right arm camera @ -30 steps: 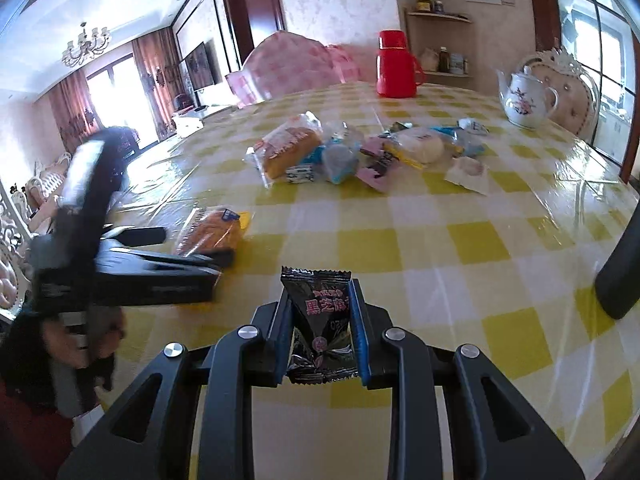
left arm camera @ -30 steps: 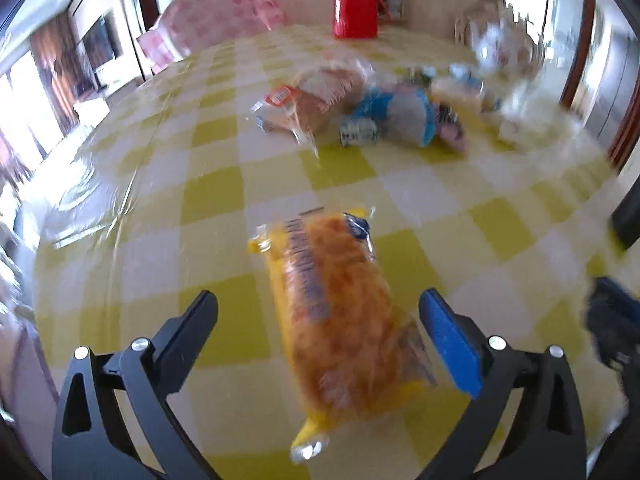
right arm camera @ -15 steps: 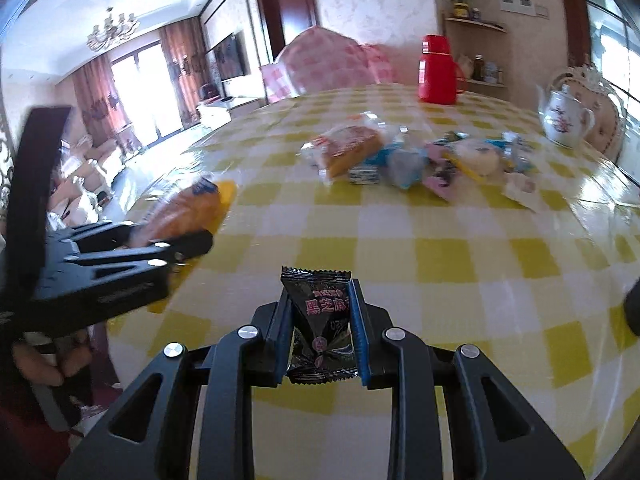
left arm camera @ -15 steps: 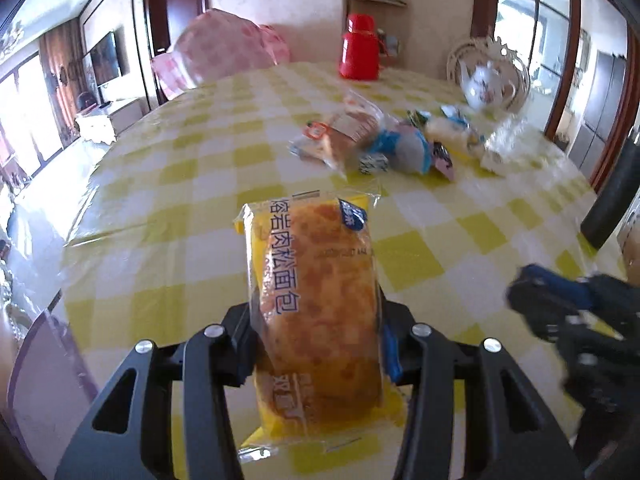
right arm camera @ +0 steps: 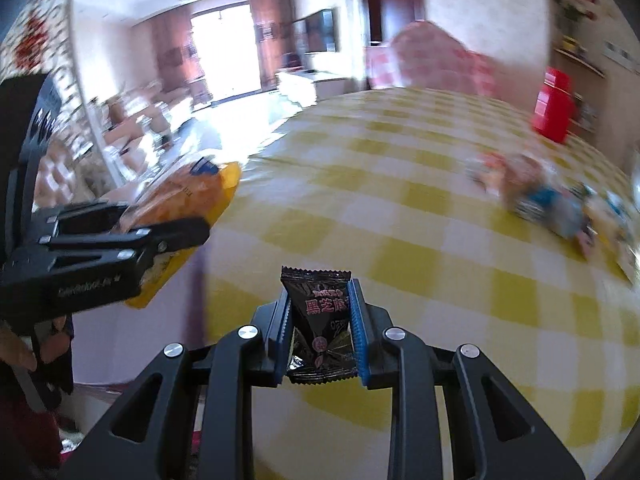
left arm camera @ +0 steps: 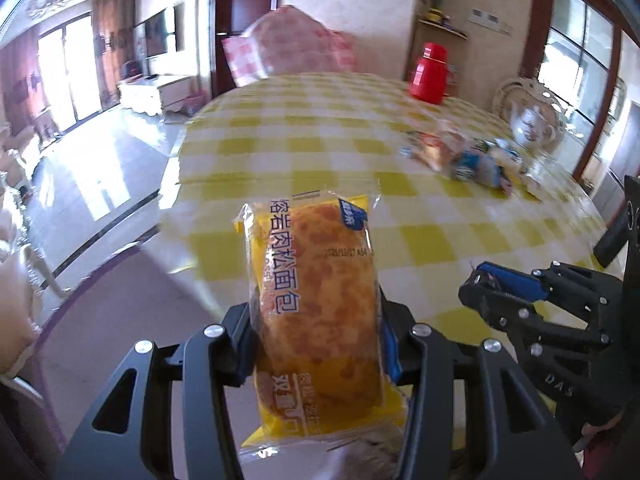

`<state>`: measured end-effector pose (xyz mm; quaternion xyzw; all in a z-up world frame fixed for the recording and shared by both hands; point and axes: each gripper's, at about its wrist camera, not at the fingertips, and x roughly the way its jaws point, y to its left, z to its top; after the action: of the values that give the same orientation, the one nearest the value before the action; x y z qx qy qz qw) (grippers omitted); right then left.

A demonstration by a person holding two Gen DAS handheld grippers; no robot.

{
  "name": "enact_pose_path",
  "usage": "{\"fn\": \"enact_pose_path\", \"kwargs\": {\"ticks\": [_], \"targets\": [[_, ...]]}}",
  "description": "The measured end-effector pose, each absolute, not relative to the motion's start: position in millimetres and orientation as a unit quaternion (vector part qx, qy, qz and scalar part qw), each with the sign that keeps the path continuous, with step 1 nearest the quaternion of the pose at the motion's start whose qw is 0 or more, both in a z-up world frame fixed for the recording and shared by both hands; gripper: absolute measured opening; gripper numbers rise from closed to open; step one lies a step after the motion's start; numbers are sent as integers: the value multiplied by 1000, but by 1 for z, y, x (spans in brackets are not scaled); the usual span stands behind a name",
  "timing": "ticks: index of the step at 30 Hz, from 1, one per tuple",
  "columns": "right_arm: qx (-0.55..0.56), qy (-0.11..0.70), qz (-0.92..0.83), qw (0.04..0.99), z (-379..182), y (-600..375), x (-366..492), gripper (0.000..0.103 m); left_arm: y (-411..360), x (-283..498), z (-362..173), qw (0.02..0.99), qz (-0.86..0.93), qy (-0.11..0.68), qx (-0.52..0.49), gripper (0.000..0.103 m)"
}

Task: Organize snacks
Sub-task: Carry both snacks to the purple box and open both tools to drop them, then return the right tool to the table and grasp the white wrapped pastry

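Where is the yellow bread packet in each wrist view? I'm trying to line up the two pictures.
Left wrist view: the yellow bread packet stands upright at bottom centre, clamped in the left gripper.
Right wrist view: the same packet is at the left edge, tilted, gripped in the left gripper, beyond the table's edge.
Shared landmark: the red flask on the far side of the checked table, upper right in both views.
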<state>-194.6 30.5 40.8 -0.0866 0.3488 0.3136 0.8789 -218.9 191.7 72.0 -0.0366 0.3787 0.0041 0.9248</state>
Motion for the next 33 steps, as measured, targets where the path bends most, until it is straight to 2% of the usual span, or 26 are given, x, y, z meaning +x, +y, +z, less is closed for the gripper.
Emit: {"fn": "enact_pose_path", "kwargs": {"ticks": [6, 13, 14, 16, 17, 18, 20, 25, 27, 29, 33], "targets": [[-130, 346, 384, 846, 37, 104, -220, 26, 248, -242, 77, 921, 58, 384, -34, 48], [-128, 367, 454, 802, 30, 157, -233, 28, 294, -257, 70, 903, 127, 410, -5, 48], [-120, 371, 471, 792, 27, 161, -233, 29, 298, -257, 64, 894, 131, 428, 7, 50], [-104, 375, 482, 785, 25, 164, -231, 40, 305, -258, 59, 884, 143, 444, 17, 60], [-90, 376, 479, 788, 25, 161, -229, 52, 311, -261, 61, 885, 158, 439, 7, 77], [-76, 375, 476, 792, 26, 157, -227, 55, 317, -262, 64, 887, 167, 431, -2, 87], [-49, 377, 466, 799, 29, 141, -218, 55, 326, -269, 75, 895, 180, 407, -33, 93], [19, 362, 417, 833, 35, 79, -195, 56, 321, -267, 90, 914, 163, 363, -80, 98], [38, 356, 381, 852, 34, 51, -189, 70, 307, -264, 92, 921, 152, 350, -81, 101], [58, 354, 343, 868, 32, 23, -183, 77, 286, -260, 93, 928, 134, 341, -73, 101], [91, 374, 272, 882, 25, -40, -172, 78, 237, -246, 88, 936, 95, 337, -46, 101]]}}
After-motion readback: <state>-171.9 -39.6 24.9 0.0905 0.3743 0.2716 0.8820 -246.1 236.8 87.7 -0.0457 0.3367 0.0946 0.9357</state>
